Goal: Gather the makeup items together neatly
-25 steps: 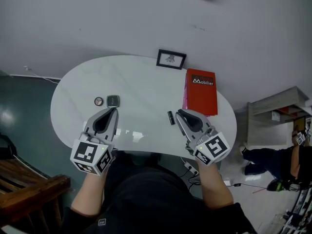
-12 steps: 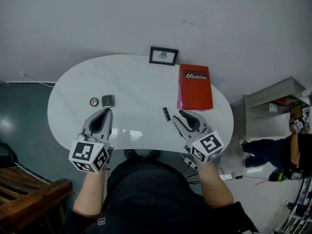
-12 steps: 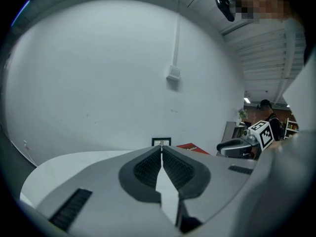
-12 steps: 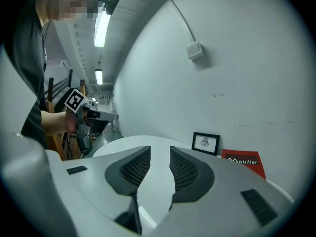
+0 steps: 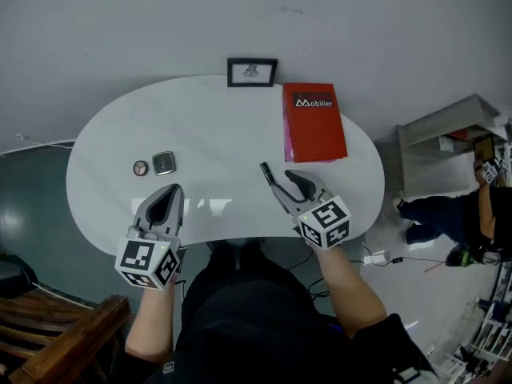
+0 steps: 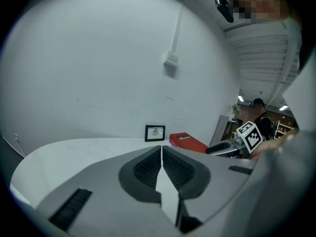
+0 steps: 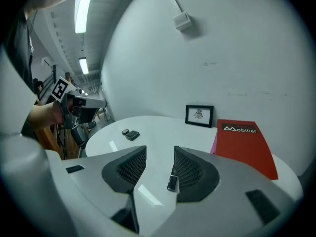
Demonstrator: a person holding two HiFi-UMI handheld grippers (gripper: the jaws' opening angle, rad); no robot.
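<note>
A small black tube (image 5: 266, 172) lies on the white oval table (image 5: 216, 126), right of centre. My right gripper (image 5: 276, 186) is low over it. Its jaws have just been opening, and the black tube (image 7: 173, 179) lies between them on the table, close to the right pad, not pressed. Far left on the table sit a round compact (image 5: 140, 167) and a square dark compact (image 5: 164, 162); the right gripper view shows the square compact (image 7: 132, 135) too. My left gripper (image 5: 171, 191) hovers just in front of the compacts, and in its own view the left gripper (image 6: 162, 149) is shut with nothing in it.
A red book (image 5: 314, 122) lies at the table's right, over something pink. A small framed picture (image 5: 252, 71) stands at the back edge against the wall. A shelf unit (image 5: 448, 146) and a person (image 5: 448, 222) are to the right; wooden furniture (image 5: 56, 326) is lower left.
My right gripper has dropped toward the black tube and its jaws have spread apart around it. The left gripper has sunk a little and stays shut.
</note>
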